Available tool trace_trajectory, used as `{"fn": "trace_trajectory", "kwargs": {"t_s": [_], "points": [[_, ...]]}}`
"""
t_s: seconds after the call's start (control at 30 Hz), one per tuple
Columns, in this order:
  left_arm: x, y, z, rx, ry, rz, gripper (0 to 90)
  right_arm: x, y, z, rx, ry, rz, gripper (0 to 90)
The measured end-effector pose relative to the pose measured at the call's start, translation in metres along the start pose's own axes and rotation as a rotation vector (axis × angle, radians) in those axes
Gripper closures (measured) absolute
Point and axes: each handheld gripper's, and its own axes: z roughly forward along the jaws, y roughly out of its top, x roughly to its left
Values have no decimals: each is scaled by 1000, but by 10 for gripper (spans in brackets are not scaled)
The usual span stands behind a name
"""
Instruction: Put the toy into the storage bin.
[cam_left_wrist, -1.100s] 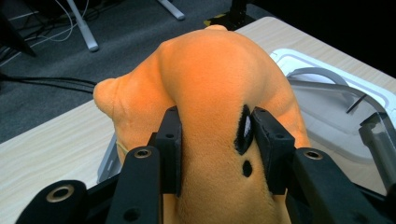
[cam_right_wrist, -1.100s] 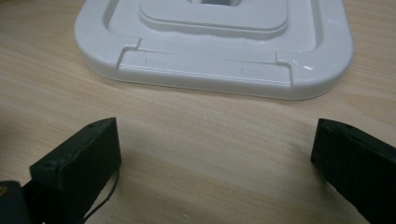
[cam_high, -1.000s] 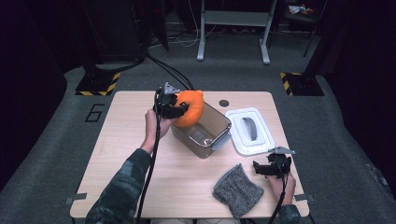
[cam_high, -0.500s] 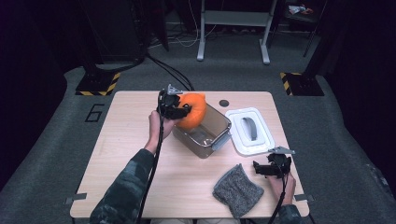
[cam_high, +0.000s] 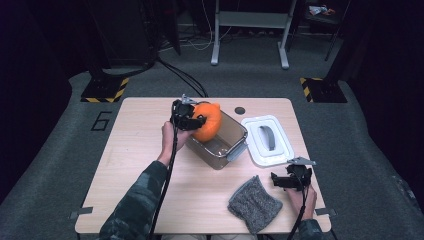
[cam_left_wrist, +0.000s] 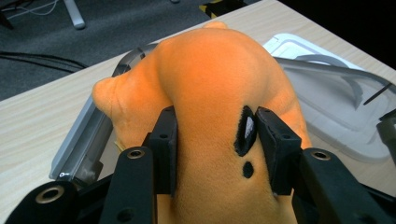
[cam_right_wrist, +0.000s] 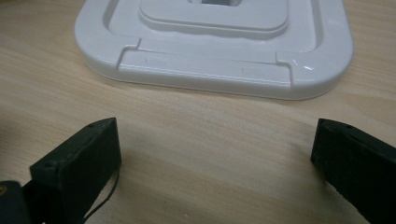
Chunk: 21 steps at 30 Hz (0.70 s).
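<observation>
Plush of orange colour is held by the left gripper over the near-left rim of the clear box, at the middle of the counter. The fingers are pressed into the toy's soft body from both sides, part-way closed, and have just been opening a little with the toy between them. Compared with a second ago, the toy is seen lower and closer to the box's mouth, while the left hand has shifted only slightly. The right gripper is found where it was, at the near right edge of the counter, and the grey cloth beside it lies unchanged.

In the left gripper view, black markings on the toy's side are seen just beside one finger, and a small ear-like bump at its left; these details cannot be made out from above. The box rim is seen beneath the toy there, and the white lid beyond it.

In the right gripper view, the fingers are set wide apart with nothing between them, just above bare wood, and the lid's near edge is seen close ahead. From above, the lid is shown lying flat just right of the box, with a grey handle on top.
</observation>
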Motion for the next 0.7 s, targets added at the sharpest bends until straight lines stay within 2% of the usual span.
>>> {"fn": "trace_trajectory", "kwargs": {"t_s": [0.1, 0.5, 0.7], "points": [[2, -2, 3, 10, -6, -21, 555, 0, 0, 0, 0, 0, 0, 7], [2, -6, 8, 36, -5, -24, 548, 0, 0, 0, 0, 0, 0, 7], [2, -8, 10, 64, -8, -21, 549, 0, 0, 0, 0, 0, -1, 7]]}}
